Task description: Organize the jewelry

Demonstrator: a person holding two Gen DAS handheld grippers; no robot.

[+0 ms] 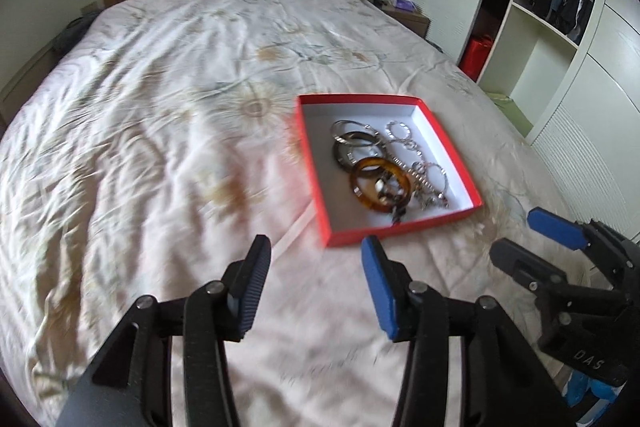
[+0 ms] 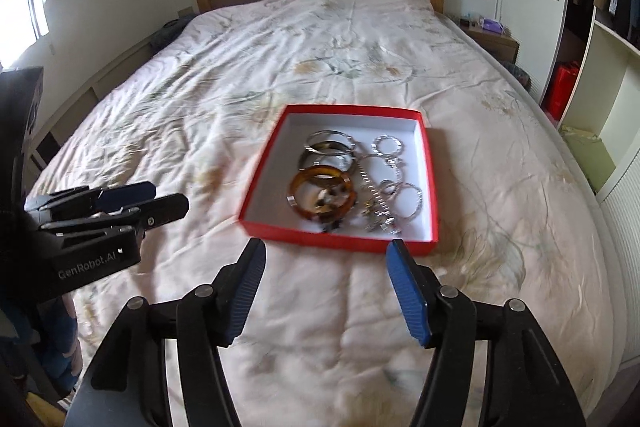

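Left wrist view: the left claw (image 1: pixel 316 259) hangs open and empty over the bed (image 1: pixel 160 107), short of the red box (image 1: pixel 308 163). The right claw (image 2: pixel 326 261) is likewise open with nothing between its blue pads. All the jewelry seems gathered in the box: an amber bangle (image 2: pixel 322 199), a dark bangle (image 2: pixel 326 157) and silver rings and chains (image 2: pixel 394 183), probably to keep loose pieces from scattering across the rumpled quilt.

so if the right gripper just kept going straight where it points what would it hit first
Probably the near wall of the red box, ahead of the open right gripper; it could meet the bedspread first, since depth is unclear.
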